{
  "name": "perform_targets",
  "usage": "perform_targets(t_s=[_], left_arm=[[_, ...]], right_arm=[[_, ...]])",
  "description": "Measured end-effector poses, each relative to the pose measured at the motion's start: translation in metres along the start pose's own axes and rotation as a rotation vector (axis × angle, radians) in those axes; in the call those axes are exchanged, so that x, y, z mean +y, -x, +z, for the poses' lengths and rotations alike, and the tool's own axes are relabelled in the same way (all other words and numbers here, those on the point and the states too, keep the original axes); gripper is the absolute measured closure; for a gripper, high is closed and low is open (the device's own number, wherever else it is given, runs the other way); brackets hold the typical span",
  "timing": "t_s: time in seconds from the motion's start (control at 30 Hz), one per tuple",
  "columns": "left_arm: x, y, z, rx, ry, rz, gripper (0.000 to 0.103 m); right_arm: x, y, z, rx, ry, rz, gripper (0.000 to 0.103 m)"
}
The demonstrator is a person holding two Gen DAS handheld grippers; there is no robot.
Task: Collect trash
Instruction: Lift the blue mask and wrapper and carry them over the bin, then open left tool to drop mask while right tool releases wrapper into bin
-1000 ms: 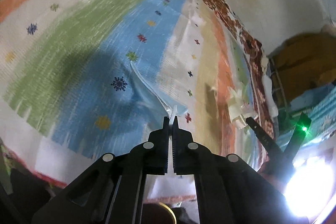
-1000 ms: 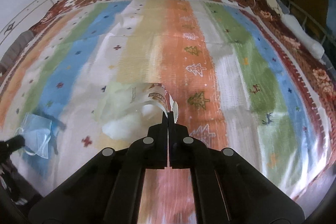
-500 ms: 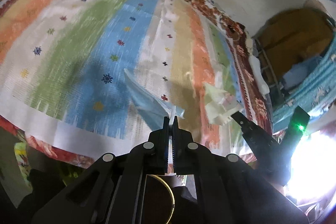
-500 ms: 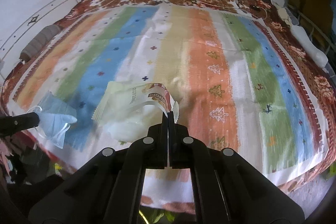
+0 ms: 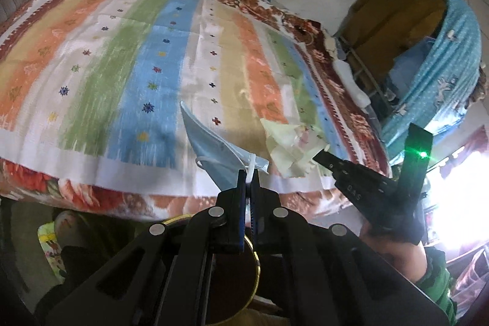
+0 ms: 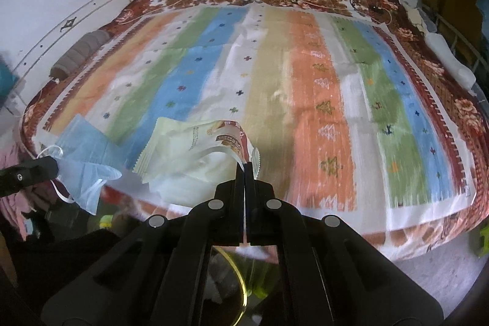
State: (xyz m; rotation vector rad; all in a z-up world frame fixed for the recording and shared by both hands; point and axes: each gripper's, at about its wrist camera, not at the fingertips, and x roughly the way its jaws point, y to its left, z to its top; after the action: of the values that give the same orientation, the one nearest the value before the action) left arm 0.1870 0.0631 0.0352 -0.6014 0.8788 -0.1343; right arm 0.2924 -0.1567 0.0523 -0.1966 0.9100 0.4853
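Trash in both: we have the left hand-held gripper (image 5: 250, 173) clamped on the blue mask (image 5: 211, 147), the right hand-held gripper (image 6: 245, 165) clamped on the pale wrapper (image 6: 189, 155), both dangling over the bed's (image 6: 428, 213) near edge.

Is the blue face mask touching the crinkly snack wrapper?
Cannot tell. In the right wrist view the blue face mask and snack wrapper hang side by side with edges overlapping; no clear gap or contact shows.

Both wrist cams look down, sharing striped bedspread (image 5: 128, 87).
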Motion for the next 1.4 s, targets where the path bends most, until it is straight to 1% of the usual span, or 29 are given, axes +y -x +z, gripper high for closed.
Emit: perform_targets(t_s=[0.1, 0.2, 0.4, 0.53, 0.63, 0.77, 0.87, 0.93, 1.0, 1.03, 1.17, 1.27, 1.3, 1.37, 1.4], left_arm=[[-0.001, 0.012, -0.012, -0.010, -0.003, -0.032, 0.101], [-0.003, 0.021, -0.023, -0.021, -0.017, -0.040, 0.101], [-0.006, 0.029, -0.047, -0.006, -0.038, -0.064, 0.101], [-0.009, 0.027, -0.060, 0.013, -0.060, -0.058, 0.101], [-0.013, 0.023, -0.069, 0.028, -0.076, -0.040, 0.101], [-0.017, 0.019, -0.080, 0.044, -0.096, -0.025, 0.101], [-0.018, 0.011, -0.090, 0.070, -0.111, 0.007, 0.101], [-0.015, 0.004, -0.095, 0.099, -0.100, 0.010, 0.101], [-0.010, -0.004, -0.099, 0.133, -0.063, 0.011, 0.101], [-0.006, -0.009, -0.101, 0.152, -0.043, 0.023, 0.101], [0.003, -0.021, -0.104, 0.192, -0.007, 0.049, 0.101], [0.008, -0.030, -0.106, 0.213, 0.016, 0.069, 0.101], [0.011, -0.033, -0.106, 0.218, 0.028, 0.075, 0.101], [0.018, -0.039, -0.106, 0.225, 0.065, 0.087, 0.098], [0.023, -0.042, -0.106, 0.230, 0.087, 0.100, 0.090]], right_arm=[[0.006, 0.012, -0.016, 0.005, 0.000, 0.017, 0.103], [0.010, 0.022, -0.031, 0.008, 0.001, 0.027, 0.103], [0.019, 0.035, -0.065, 0.022, 0.004, 0.038, 0.103], [0.028, 0.037, -0.090, 0.047, 0.017, 0.039, 0.103], [0.035, 0.037, -0.104, 0.057, 0.027, 0.018, 0.103], [0.046, 0.028, -0.126, 0.101, 0.042, 0.003, 0.103], [0.055, 0.019, -0.142, 0.145, 0.048, 0.004, 0.103], [0.057, 0.010, -0.154, 0.182, 0.030, 0.012, 0.103], [0.059, 0.003, -0.161, 0.214, 0.017, 0.015, 0.103], [0.059, -0.001, -0.164, 0.229, 0.008, 0.017, 0.103], [0.056, -0.011, -0.169, 0.265, -0.021, 0.015, 0.103], [0.050, -0.018, -0.169, 0.294, -0.063, 0.030, 0.103], [0.048, -0.021, -0.170, 0.302, -0.073, 0.034, 0.101], [0.047, -0.026, -0.171, 0.315, -0.087, 0.034, 0.091], [0.046, -0.028, -0.170, 0.317, -0.090, 0.032, 0.083]])
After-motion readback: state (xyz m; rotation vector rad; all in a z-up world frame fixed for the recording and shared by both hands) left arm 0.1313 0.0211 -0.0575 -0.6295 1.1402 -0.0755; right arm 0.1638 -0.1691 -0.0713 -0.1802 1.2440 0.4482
